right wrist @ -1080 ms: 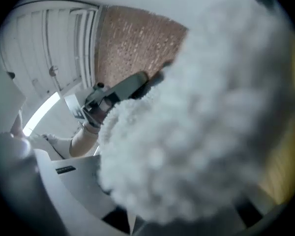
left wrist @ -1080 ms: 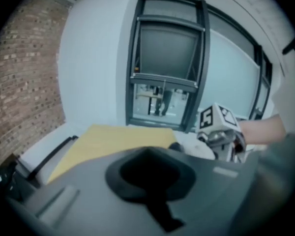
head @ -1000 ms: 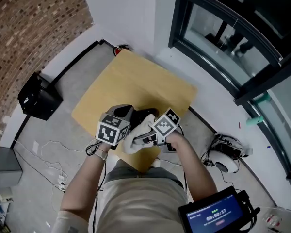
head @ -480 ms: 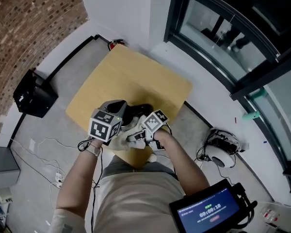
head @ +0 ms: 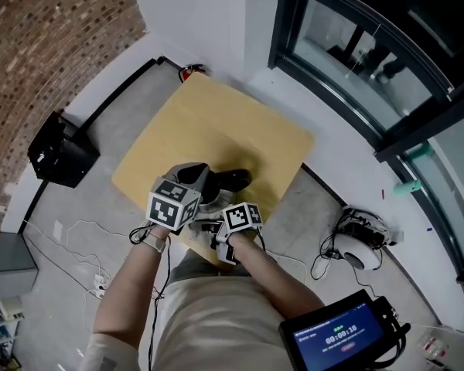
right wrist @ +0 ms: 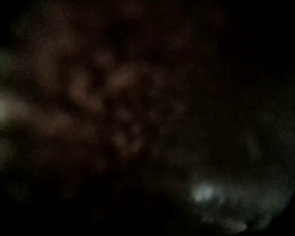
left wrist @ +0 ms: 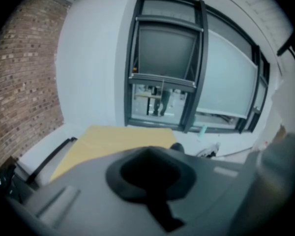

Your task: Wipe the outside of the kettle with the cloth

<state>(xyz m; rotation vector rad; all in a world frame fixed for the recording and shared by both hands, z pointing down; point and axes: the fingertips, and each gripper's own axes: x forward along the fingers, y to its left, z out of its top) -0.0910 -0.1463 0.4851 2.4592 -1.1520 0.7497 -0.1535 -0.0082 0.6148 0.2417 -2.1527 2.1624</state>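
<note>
The grey kettle stands on the yellow table near its front edge. In the left gripper view its lid, with a dark centre, fills the lower half. My left gripper sits at the kettle's top on the near side, its jaws hidden under its marker cube. My right gripper is low at the kettle's near right side, by the table edge. Only a scrap of the white cloth shows between the two cubes. The right gripper view is dark, with cloth over the lens.
A black object lies on the table just right of the kettle. A black box and cables are on the floor at left. At right are a white device and dark window frames. A screen sits bottom right.
My right gripper has dropped down the kettle's near side toward the table edge and rolled. The cloth, plainly seen before, is now mostly hidden. The left gripper has stayed put.
</note>
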